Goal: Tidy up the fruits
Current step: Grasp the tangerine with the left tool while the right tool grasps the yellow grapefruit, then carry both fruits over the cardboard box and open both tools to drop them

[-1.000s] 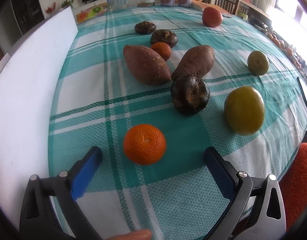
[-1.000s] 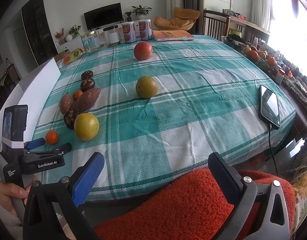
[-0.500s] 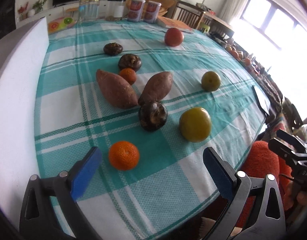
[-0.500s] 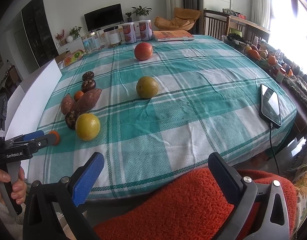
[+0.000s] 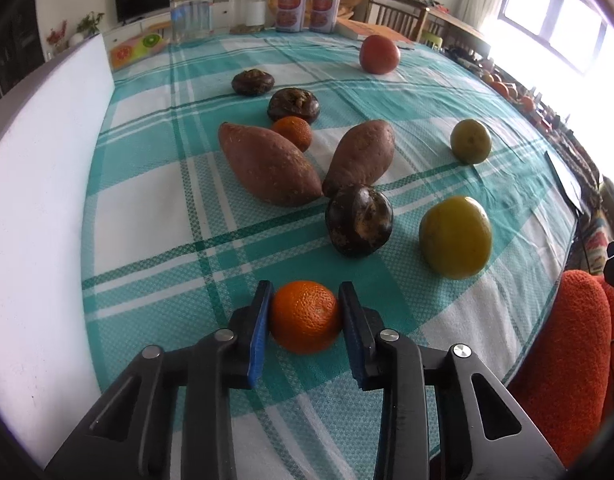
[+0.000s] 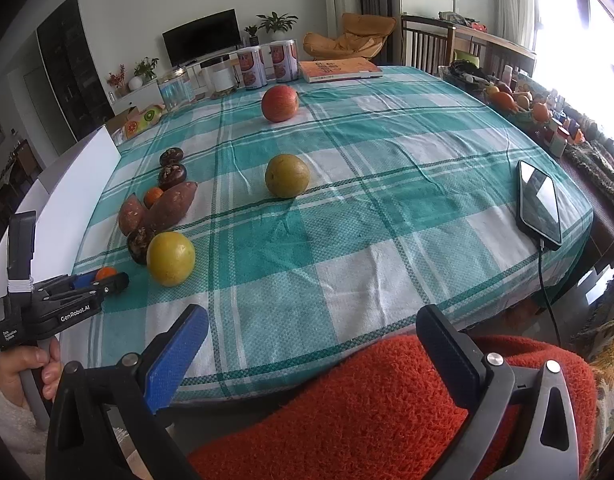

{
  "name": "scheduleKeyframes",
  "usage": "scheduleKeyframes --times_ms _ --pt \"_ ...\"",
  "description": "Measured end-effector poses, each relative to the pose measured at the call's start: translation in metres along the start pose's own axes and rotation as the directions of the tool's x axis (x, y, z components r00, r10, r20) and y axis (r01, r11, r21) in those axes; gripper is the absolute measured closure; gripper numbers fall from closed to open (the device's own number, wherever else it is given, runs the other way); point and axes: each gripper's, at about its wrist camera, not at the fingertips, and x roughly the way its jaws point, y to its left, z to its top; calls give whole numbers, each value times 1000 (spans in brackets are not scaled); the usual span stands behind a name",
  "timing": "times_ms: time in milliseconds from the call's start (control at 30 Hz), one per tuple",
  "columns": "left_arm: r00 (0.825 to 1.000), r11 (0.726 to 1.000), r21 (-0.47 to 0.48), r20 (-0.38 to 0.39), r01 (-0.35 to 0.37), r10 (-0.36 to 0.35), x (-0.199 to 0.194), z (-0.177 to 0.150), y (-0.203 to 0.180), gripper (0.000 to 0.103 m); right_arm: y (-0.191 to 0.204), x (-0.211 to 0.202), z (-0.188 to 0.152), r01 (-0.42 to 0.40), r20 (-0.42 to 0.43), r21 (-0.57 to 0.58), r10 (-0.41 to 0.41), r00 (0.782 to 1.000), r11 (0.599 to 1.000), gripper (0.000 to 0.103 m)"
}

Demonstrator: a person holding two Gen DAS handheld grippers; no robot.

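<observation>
The left tongs (image 5: 305,316) have their blue pads pressed on either side of a small orange (image 5: 306,317) at the near edge of the surface (image 5: 155,216); judging by this, the pickup step is in hand. Next it likely needs lifting clear and carrying toward matching fruit, perhaps the other orange (image 5: 293,132) between the sweet potatoes (image 5: 267,164). The right tongs (image 6: 311,356) stand wide, holding nothing, above an orange-red cushion (image 6: 367,408). The left tool's side reads "GenRobot.AI" (image 6: 75,314).
</observation>
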Motion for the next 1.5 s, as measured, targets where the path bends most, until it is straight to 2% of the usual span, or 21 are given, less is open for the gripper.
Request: scheduleKeyframes --times_ms 100,167,267,333,400,467,533,567,600,633,767,833,900,1000,1067,1133,1200,1300,1400,1500 --pt "1000 999 -36 15 16 -16 -4 -3 5 70 6 12 8 -101 -42 3 101 994 995 0" --pt "999 999 -44 19 32 -31 -8 -4 5 70 14 25 15 -191 -79 13 192 978 981 0" --pt "999 998 -45 28 45 -44 -16 -6 2 70 26 48 28 -254 -139 30 256 957 967 0" --pt "998 997 -48 37 52 -51 -22 -8 0 70 42 64 36 -321 -188 26 320 928 947 1" --pt "997 997 -55 44 58 -56 -28 -8 -1 70 66 78 39 -377 -240 -16 362 901 926 8" --pt "997 996 -58 47 63 -60 -33 -9 -2 70 90 93 41 -380 -280 -67 348 895 923 16" --pt "996 996 -56 54 69 -66 -39 -9 -3 70 107 110 42 -368 -311 -86 326 893 926 18" --pt "996 996 -56 59 71 -68 -42 -8 -4 70 113 119 42 -370 -328 -82 325 887 925 22" --pt "995 996 -56 66 74 -70 -46 -8 -4 70 117 126 41 -374 -343 -77 327 880 924 43" --pt "995 996 -54 75 76 -72 -51 -8 -4 70 119 129 40 -361 -347 -83 313 884 929 54" --pt "991 994 -66 108 91 -84 -73 -8 0 70 119 116 38 -381 -321 -66 341 883 922 54" --pt "987 990 -85 122 116 -106 -88 -8 5 70 120 95 39 -387 -294 -98 345 891 917 54" --pt "982 983 -110 138 148 -132 -104 -6 12 70 127 69 43 -421 -271 -131 376 886 897 54" --pt "972 971 -157 180 180 -151 -134 1 32 70 150 35 52 -510 -261 -156 463 847 846 54" --pt "967 966 -198 224 163 -118 -157 4 53 70 173 14 56 -576 -261 -174 527 809 798 54" --pt "964 964 -244 264 107 -40 -177 4 79 70 204 1 58 -639 -272 -198 585 764 743 54" --pt "957 955 -295 280 9 77 -190 -1 107 70 239 -6 57 -697 -294 -217 635 714 684 54" --pt "947 908 -406 239 -105 216 -194 -19 153 70 292 -7 47 -753 -348 -242 670 656 611 54" --pt "940 853 -493 176 -174 294 -189 -41 187 70 341 -1 33 -781 -404 -284 669 624 556 54" --pt "935 814 -541 127 -214 330 -182 -58 206 69 377 15 20 -784 -447 -312 645 619 537 54"
